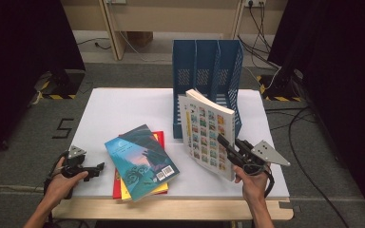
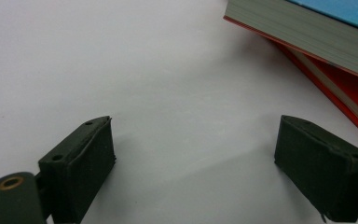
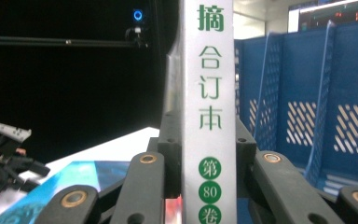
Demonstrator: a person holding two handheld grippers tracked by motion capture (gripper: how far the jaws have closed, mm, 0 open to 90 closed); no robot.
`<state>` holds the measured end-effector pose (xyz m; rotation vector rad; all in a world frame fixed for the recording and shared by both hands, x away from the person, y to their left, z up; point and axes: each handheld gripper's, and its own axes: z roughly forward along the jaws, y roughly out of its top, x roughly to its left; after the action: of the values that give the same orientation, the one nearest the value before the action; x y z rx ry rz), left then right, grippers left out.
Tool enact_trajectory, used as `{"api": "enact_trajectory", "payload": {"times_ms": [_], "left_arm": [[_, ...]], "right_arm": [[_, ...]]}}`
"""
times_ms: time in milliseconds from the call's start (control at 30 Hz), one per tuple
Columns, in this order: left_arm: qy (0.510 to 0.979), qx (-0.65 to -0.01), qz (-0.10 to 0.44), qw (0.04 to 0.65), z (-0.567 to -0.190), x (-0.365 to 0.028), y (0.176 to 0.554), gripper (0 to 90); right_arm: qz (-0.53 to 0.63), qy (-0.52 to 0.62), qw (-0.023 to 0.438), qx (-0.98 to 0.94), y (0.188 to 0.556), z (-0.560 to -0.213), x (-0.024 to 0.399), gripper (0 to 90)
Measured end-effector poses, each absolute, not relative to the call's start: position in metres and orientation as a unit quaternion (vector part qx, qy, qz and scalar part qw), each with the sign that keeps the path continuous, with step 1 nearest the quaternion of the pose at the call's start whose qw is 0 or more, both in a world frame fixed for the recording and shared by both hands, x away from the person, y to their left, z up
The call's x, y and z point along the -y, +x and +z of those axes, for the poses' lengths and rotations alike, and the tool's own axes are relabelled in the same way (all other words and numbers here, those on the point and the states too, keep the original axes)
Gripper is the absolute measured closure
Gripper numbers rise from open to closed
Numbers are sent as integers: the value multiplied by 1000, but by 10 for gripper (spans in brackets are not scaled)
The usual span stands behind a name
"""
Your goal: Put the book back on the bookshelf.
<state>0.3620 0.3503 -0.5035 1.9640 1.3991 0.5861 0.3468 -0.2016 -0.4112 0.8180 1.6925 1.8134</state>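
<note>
So the right gripper [image 1: 229, 148] has its jaws clamped on the spine of a thick white book [image 1: 208, 133] with green characters down the spine; in the right gripper view you can see both pads pressed flat against either side of it. The book is held upright and a bit tilted, lifted off the table [image 1: 119, 107], right in front of the blue file rack [image 1: 208, 71], pretty much at the mouth of its right-hand slots. The rack has three upright slots and sits at the far middle of the table. Well to the left of the rack, nearer the person, there's a stack of books [image 1: 141, 164]: a teal-covered one on top, yellow and red ones under it. The left gripper [image 1: 94, 169] sits low just left of that stack, jaws spread wide over bare table with nothing between them.
</note>
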Motion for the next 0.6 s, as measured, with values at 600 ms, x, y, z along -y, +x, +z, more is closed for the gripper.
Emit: {"api": "enact_trajectory", "payload": {"times_ms": [600], "left_arm": [[748, -534, 224, 325, -504, -350, 362, 109]], "right_arm": [[647, 314, 281, -635, 314, -427, 219, 735]]}}
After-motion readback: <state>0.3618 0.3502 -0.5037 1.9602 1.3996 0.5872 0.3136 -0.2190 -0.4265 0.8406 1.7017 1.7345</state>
